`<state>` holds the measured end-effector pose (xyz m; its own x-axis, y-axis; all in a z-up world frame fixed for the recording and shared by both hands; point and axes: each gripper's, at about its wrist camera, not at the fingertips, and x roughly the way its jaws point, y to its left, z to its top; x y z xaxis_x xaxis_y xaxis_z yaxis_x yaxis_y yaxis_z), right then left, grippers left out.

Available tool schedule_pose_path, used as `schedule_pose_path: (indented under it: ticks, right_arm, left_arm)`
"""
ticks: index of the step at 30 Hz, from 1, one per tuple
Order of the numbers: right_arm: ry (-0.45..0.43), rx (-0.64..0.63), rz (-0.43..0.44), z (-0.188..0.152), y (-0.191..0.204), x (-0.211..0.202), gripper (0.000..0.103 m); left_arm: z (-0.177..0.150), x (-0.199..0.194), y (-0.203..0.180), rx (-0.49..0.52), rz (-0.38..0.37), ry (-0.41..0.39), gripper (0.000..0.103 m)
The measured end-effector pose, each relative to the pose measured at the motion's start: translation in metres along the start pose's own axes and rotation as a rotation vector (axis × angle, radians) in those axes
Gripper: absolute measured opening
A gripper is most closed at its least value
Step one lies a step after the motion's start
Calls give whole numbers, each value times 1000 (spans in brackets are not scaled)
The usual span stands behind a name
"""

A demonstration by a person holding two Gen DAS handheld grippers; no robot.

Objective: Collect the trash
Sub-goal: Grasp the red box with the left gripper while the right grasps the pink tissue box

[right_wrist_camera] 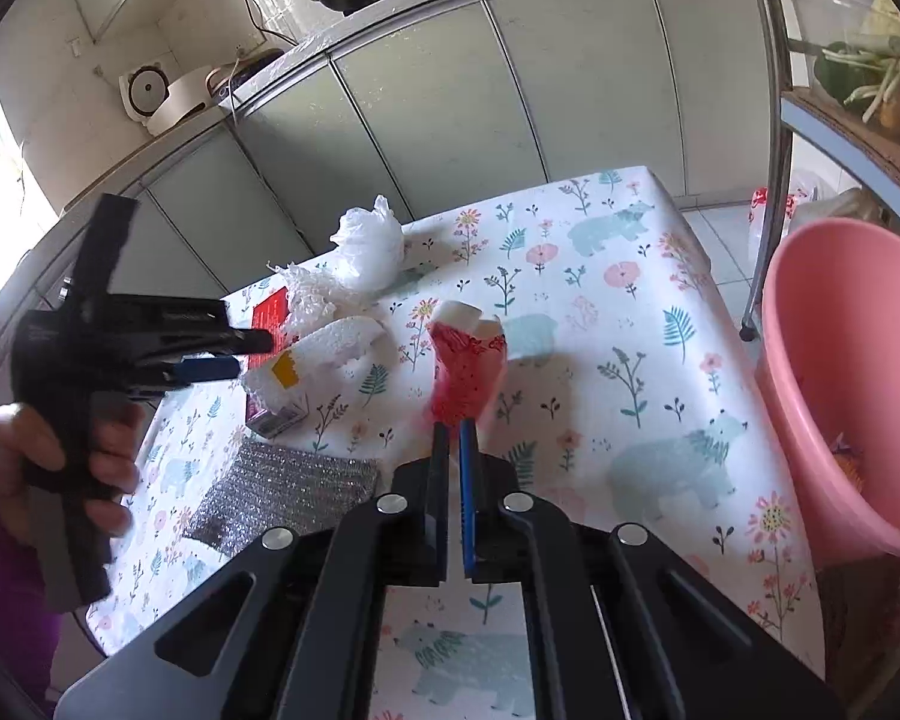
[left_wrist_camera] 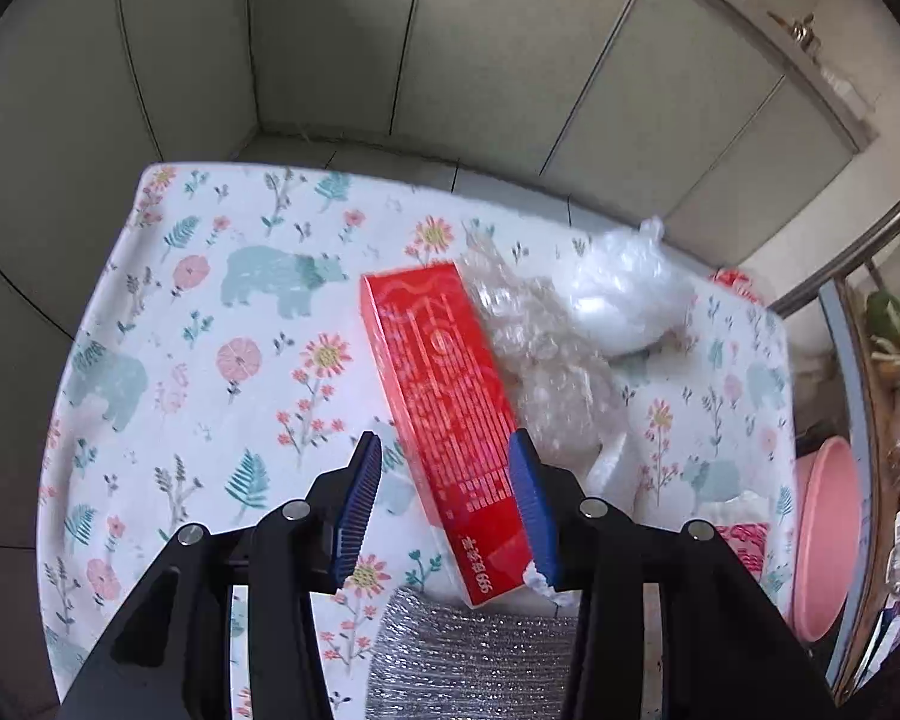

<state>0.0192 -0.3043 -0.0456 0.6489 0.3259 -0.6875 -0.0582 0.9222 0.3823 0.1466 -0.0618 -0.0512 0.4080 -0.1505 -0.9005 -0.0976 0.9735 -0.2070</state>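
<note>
While the left gripper [left_wrist_camera: 444, 462] straddles a red box [left_wrist_camera: 444, 414] printed "999" with jaws apart, the right gripper [right_wrist_camera: 456, 429] pinches red-white wrapper [right_wrist_camera: 465, 372].

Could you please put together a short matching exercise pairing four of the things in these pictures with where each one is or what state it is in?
Things:
1. red box
2. red and white wrapper
3. pink basin
4. silver scouring pad

Places or states:
A. standing beside the table, off its edge
B. pinched in the right gripper
C. lying between the open fingers of the left gripper
D. flat on the tablecloth, nearest the person's hand

Pairs: 1-C, 2-B, 3-A, 4-D
</note>
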Motion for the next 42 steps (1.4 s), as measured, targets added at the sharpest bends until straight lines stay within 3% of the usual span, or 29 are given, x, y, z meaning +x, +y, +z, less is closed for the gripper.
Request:
schedule_pose_path:
  ticks: [7,9,10,12,13,16,22,26,35,42]
  right_arm:
    - [27,29,29,-4,-7,5,4]
    - [21,37,26,-5,-8,2,10]
    - [20,39,28,-5,-9,0,21]
    - [14,39,14,-6,-10,-4,36]
    - [9,40,11,-6,-11,-8,41]
    - [-3,55,-4,-6,-14,-13,44]
    - [-4,103,-15,0,-15,-9,54]
    - [23,109,-13,6,-6,4,55]
    - [66,58,-143,3,13,34,55]
    - [60,36,-187,1,16,38,55]
  left_arm:
    - [-1,16,-16,9,16,5,52]
    - [-1,24,-18,8,16,32,51]
    - [-2,25,-21,17,22,15,50]
    - [-5,25,-25,54,15,-2,41]
    - [-7,23,-25,66,9,-15,30]
    - [-12,16,-19,61,-32,-25,26]
    - [-31,-18,5,128,-18,-116,25]
    - [-47,-42,18,137,-12,-169,25]
    - [-88,-88,42,139,10,-279,25]
    - [-106,-84,40,129,15,-275,25]
